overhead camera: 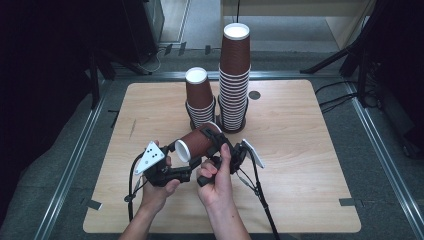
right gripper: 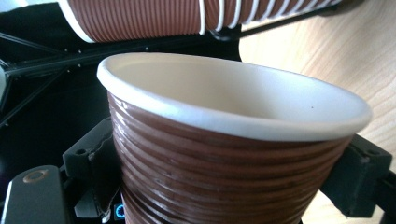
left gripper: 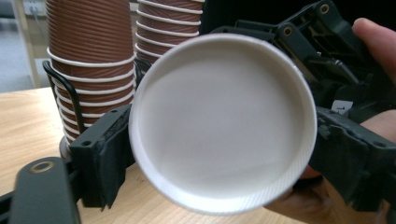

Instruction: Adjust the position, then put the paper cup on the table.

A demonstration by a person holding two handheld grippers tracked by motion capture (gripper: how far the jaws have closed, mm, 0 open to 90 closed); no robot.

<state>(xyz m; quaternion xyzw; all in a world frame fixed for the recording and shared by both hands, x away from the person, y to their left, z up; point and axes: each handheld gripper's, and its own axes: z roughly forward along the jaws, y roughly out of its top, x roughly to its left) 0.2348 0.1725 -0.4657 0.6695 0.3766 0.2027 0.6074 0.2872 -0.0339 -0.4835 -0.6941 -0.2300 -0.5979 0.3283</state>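
Above table (overhead camera: 300, 150), right claw (overhead camera: 216, 145) clamps cup (overhead camera: 197, 142) — sideways

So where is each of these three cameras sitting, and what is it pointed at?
High view: above the table's near edge, looking forward and down; forearms, both hands, left claw, right claw.
Left gripper view: on the left claw, facing the held cup and its white base; fingers at right.
Right gripper view: on the right claw, looking at the cup's rim.
All three share the cup and the cup stacks.

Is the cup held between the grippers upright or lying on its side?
On its side. The cup lies roughly level above the table, white base toward the left hand-held gripper, mouth toward the right hand-held gripper.
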